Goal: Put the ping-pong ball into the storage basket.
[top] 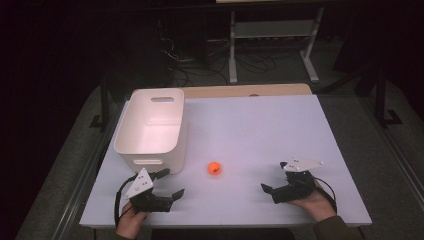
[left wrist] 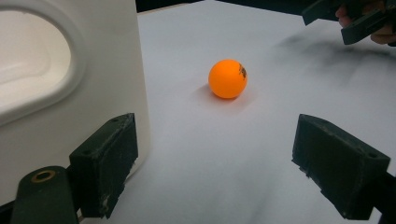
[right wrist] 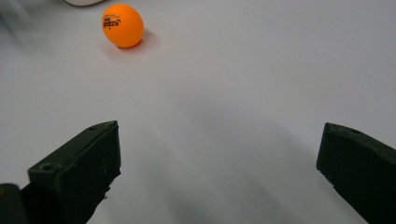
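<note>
Ball not yet picked up, bin empty

From left to right we had our left tongs (top: pixel 167 184) wide open and holding nothing beside the white bin (top: pixel 150 131), which had nothing in it; the orange ball (top: pixel 214 168) lay free on the counter (top: pixel 260 125) between both hands, near the bin, and our right tongs (top: pixel 274 176) were also fully open and empty, so we judged all the work remained.
</note>
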{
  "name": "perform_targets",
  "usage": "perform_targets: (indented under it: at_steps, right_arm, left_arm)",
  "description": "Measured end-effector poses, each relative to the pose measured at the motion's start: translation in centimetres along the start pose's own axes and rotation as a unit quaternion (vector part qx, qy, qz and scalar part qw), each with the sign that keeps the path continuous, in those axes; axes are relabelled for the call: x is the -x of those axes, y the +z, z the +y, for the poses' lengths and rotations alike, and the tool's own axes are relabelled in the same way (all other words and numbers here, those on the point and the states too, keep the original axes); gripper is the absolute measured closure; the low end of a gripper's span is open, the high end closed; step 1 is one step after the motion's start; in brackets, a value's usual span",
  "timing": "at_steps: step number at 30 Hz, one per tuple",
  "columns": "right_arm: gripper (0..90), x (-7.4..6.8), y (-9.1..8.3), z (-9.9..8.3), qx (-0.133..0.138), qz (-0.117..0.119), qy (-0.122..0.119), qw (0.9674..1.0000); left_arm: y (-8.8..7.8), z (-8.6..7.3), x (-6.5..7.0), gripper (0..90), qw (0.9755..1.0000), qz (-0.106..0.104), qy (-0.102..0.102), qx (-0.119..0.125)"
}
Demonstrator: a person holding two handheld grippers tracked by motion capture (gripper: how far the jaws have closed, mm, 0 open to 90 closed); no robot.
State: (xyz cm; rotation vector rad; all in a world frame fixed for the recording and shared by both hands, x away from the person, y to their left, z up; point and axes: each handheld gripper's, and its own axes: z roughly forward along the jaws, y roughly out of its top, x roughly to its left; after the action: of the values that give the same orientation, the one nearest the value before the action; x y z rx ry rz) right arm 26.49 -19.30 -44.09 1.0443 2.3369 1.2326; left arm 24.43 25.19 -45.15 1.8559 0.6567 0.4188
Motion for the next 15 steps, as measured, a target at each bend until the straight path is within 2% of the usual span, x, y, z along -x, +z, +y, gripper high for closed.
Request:
perform_targets:
  at_steps: [15]
  right_arm:
    - [0.0,-0.06,0.24,0.56,0.002,0.008,0.000,1.0000]
  left_arm:
    - [-0.08,-0.04,0.08,14.1,1.0000,0.001,0.003,0.005]
